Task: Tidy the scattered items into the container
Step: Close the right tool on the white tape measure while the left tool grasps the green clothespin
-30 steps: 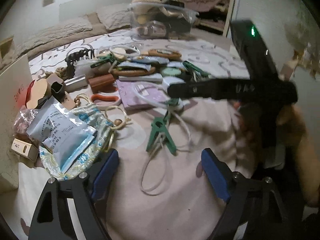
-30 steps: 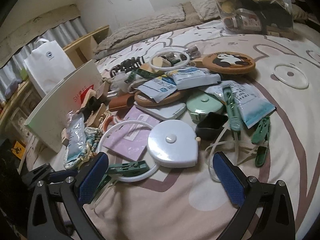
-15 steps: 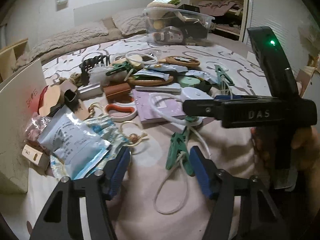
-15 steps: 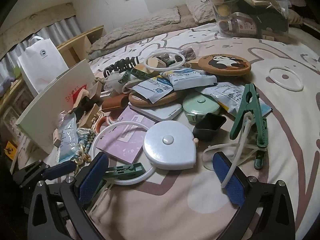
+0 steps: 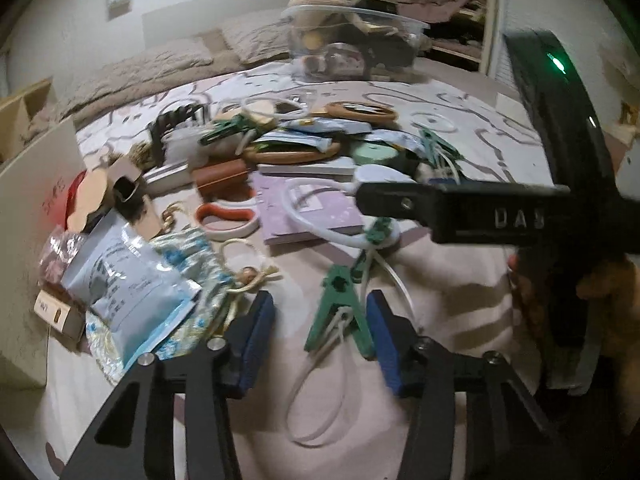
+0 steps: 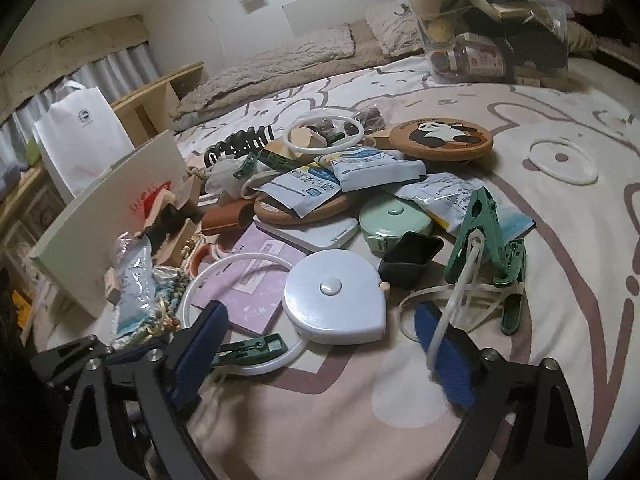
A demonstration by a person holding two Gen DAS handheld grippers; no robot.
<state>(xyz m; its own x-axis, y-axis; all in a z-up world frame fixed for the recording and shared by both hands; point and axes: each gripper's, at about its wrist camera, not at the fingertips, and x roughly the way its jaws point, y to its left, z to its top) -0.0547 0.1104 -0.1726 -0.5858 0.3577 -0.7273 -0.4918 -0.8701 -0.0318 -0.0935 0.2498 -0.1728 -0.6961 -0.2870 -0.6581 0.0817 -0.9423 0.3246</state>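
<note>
Your left claw [image 5: 320, 328] has just been closing around the green clothespin [image 5: 340, 312] on the bed [image 5: 440, 280]; right pad touches a handle, left pad still apart, so not clamped. Your right claw [image 6: 320, 344] just narrowed slightly, jaws still apart beside the white tape measure [image 6: 334, 296]. Clear container [image 6: 492, 36] sits well beyond the clothespin, near the pillows

We look across a bed [image 6: 460, 360] covered in a pale pink sheet with brown cartoon outlines, and at its far end lie grey-brown quilted pillows [image 6: 280, 60]. Behind them rises a white wall [image 6: 180, 0]. We see a low wooden shelf [image 6: 160, 100] beside the bed, grey curtains [image 6: 112, 64], and an open wardrobe [image 5: 440, 12] in dim light.
</note>
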